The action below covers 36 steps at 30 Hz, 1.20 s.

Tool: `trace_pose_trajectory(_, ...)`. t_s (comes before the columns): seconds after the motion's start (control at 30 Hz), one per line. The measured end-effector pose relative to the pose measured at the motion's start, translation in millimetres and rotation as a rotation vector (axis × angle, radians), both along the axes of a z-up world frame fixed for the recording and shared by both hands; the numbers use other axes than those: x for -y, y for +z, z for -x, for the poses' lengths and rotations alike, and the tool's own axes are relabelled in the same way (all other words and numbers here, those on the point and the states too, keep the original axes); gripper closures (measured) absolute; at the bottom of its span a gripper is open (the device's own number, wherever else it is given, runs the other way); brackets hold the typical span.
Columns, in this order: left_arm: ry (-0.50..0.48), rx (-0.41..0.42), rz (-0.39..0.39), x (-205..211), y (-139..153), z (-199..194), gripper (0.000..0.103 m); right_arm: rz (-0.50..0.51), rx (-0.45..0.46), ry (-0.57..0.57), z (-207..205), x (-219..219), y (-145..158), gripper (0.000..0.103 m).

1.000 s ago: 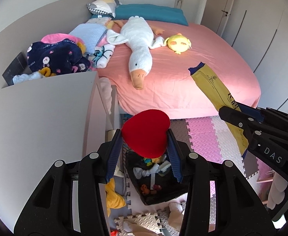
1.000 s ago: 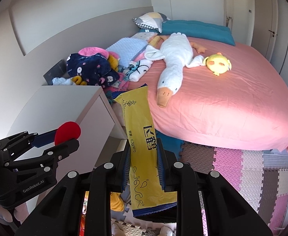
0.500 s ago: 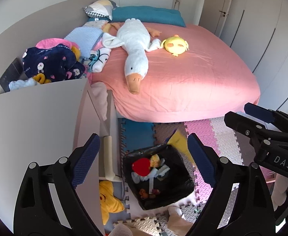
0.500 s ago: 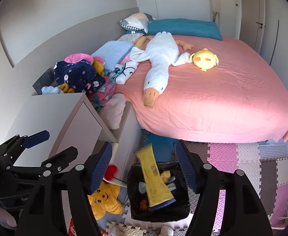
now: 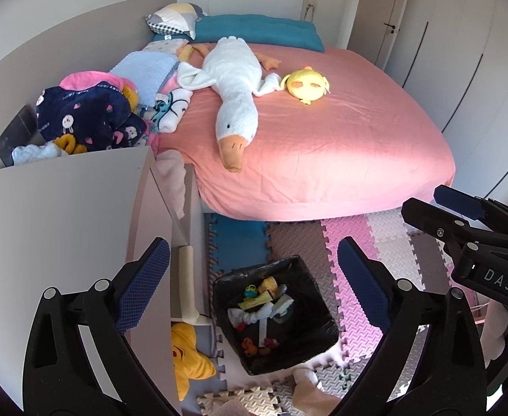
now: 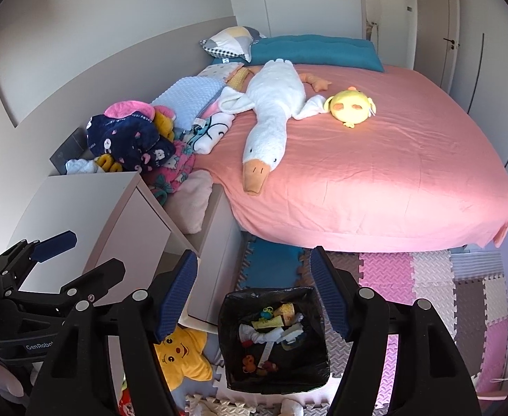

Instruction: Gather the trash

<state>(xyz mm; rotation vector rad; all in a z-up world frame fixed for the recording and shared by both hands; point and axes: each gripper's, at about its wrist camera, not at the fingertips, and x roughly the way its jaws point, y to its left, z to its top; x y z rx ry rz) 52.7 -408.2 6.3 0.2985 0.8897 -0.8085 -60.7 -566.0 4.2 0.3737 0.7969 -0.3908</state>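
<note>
A black-lined trash bin (image 5: 319, 332) (image 6: 229, 346) stands on the foam floor mats between the nightstand and the bed. Mixed litter lies inside it, including a yellow wrapper (image 5: 258, 300) (image 6: 271, 320) and white scraps. My left gripper (image 5: 252, 242) hangs above the bin, its jaws opening wide with nothing between them. My right gripper (image 6: 254, 253) is also above the bin, open and empty. Each gripper shows in the other's view: the right gripper (image 5: 423, 199) at the right edge, the left gripper (image 6: 94, 249) at the lower left.
A white nightstand (image 5: 63, 215) stands left of the bin, a yellow star plush (image 6: 181, 353) at its foot. The pink bed (image 5: 323, 145) carries a goose plush (image 5: 234, 86), a yellow chick plush (image 5: 306, 85) and piled clothes (image 5: 87, 118). Wardrobe doors line the right wall.
Both grippers opened. The red heart left the left gripper and the yellow wrapper left the right one; both dropped into the bin.
</note>
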Motion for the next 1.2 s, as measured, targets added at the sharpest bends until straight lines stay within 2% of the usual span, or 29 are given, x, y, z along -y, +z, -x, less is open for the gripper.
trace_pose_trajectory(0.77, -0.006, -0.009, -0.001, -9.5, -1.7, -5.2, 0.007, 0.000, 0.001, 0.002, 0.3, 0.1, 0.6, 0.035)
trace_pose_trajectory(0.97, -0.011, 0.002, -0.031, -5.5, -1.4, -1.3, 0.007, 0.001, -0.001, 0.002, 0.3, -0.3, 0.6, 0.035)
trace_pose_trajectory(1.2, -0.010, -0.024, -0.008, -8.6, -0.3, -2.5, 0.007, 0.001, 0.000, 0.002, 0.3, -0.7, 0.7, 0.035)
